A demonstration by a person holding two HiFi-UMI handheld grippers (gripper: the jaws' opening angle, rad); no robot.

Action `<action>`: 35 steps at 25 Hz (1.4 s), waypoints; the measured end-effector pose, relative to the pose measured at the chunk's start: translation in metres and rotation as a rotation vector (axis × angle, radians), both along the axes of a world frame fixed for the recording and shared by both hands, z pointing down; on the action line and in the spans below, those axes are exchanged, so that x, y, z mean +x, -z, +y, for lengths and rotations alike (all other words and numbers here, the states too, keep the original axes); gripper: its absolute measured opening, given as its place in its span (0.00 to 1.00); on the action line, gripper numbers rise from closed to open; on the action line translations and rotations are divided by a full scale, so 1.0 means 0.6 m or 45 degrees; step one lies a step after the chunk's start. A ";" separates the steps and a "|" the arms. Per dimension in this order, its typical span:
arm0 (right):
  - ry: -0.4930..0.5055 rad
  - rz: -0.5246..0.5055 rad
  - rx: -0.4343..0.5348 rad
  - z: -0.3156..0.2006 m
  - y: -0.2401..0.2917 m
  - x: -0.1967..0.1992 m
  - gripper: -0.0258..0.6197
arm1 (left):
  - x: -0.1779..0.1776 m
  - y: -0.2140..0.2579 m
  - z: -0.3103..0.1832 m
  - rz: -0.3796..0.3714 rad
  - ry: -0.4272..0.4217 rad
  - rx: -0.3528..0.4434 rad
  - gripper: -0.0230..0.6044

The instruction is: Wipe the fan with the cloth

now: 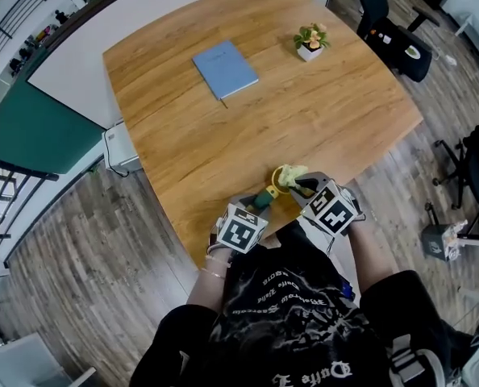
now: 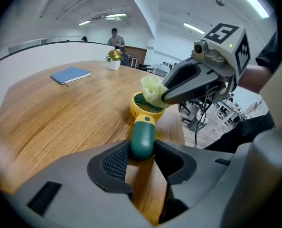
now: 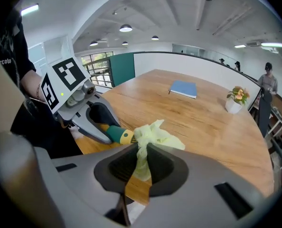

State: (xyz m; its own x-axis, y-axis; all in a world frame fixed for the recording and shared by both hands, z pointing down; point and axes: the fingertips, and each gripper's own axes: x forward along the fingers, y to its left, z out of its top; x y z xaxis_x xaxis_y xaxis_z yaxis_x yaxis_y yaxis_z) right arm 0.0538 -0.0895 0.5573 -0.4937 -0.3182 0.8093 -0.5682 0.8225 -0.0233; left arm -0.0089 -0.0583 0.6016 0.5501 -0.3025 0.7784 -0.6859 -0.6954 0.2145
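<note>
Left gripper first, seen from the head view: it sits at the near edge of the wooden table, its jaws clamped on the green handle of the small fan, and the right gripper is just beside it, pinching the pale yellow-green cloth against the fan's yellow head. Farther up the table lie a blue notebook and a small potted plant, both well apart from the action. Over to the left gripper view now: the jaws stand partly closed, both pads tight on the green handle, the fan's round yellow head pointing away over the table, and the right gripper comes in from the right with the bunched cloth touching the head's far rim. And the right gripper view: here the jaws are nearly together, squeezing a fold of the cloth between the pads, while the rest billows out over the fan's head; the handle shows to the left in the left gripper.
</note>
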 end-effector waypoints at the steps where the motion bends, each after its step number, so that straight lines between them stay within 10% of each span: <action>1: -0.003 -0.015 -0.020 0.002 0.000 -0.003 0.14 | 0.000 0.000 0.000 -0.001 0.000 0.000 0.33; 22: 0.118 -0.363 -0.246 0.041 0.027 -0.110 0.14 | 0.003 0.000 -0.001 0.003 -0.059 0.018 0.33; 27: 0.290 -0.326 -0.226 -0.024 0.083 -0.126 0.14 | 0.002 -0.002 0.003 -0.078 -0.115 0.041 0.33; 35: 0.559 0.012 -0.644 -0.024 0.015 -0.174 0.14 | -0.002 -0.002 -0.009 -0.144 -0.102 0.100 0.33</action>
